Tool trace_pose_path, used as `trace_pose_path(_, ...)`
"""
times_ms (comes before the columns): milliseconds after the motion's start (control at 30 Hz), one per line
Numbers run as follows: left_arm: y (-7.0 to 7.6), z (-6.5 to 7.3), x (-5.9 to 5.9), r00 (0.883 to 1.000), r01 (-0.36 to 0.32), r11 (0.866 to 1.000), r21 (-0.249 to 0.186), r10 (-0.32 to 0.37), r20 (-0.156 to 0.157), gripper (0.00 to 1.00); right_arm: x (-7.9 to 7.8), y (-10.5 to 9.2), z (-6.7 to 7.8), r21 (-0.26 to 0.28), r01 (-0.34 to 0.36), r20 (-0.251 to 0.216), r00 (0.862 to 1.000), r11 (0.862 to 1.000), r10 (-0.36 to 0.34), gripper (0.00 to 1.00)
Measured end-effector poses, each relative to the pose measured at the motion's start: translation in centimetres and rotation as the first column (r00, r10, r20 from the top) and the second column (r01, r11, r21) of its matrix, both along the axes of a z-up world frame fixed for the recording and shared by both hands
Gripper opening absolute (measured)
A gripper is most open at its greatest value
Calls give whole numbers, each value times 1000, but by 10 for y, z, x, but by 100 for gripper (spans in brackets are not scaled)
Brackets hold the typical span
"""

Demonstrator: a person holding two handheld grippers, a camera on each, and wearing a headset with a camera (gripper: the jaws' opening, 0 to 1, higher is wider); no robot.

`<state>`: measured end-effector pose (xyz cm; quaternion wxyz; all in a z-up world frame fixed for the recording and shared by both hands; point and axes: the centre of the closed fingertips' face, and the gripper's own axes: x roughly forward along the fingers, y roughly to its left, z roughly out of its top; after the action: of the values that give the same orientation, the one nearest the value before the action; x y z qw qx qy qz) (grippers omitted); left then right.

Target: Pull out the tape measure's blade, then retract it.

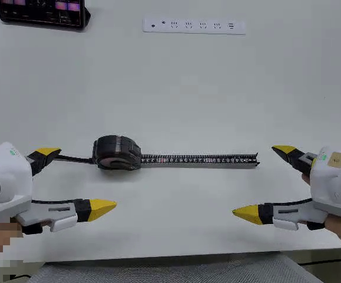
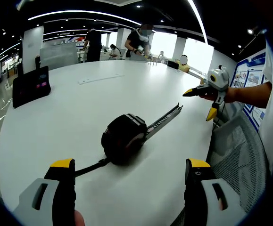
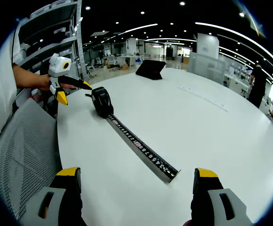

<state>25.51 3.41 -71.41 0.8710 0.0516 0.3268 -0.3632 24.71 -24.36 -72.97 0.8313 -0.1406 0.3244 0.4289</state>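
A black tape measure lies on the white table, its blade pulled out to the right and lying flat. A black strap trails from its left side. My left gripper stands open just left of the case, touching nothing; in its own view the case sits ahead between the yellow-tipped jaws. My right gripper stands open right of the blade's end hook, apart from it. In the right gripper view the blade runs from the case toward me.
A white power strip lies at the table's far edge, and a dark tablet-like device stands at the far left. A grey mesh chair sits below the near table edge. People stand in the distance.
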Motion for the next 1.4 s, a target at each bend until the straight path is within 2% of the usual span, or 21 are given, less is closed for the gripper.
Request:
trace_pose_path(300,-10,-3,6,1000,6,1000,-3,-6,-3,94,4,-1,-1,-3,-3,2,1000,1000,3,98)
trace_pose_path(833,-34,-10,23,1000,-26,999,-45,25,-18,91,9,-3,-3,-8,-3,0,1000,1000,3,97)
trace_pose_path(1233,-51,-14,21,999,-30,997,-67,27,-33,89,11,-3,-2,-5,-3,0,1000,1000,3,96)
trace_pose_path(1400,-49,-13,24,998,-52,996,-78,50,-35,89,11,-4,-3,-5,-3,-1,1000,1000,3,96)
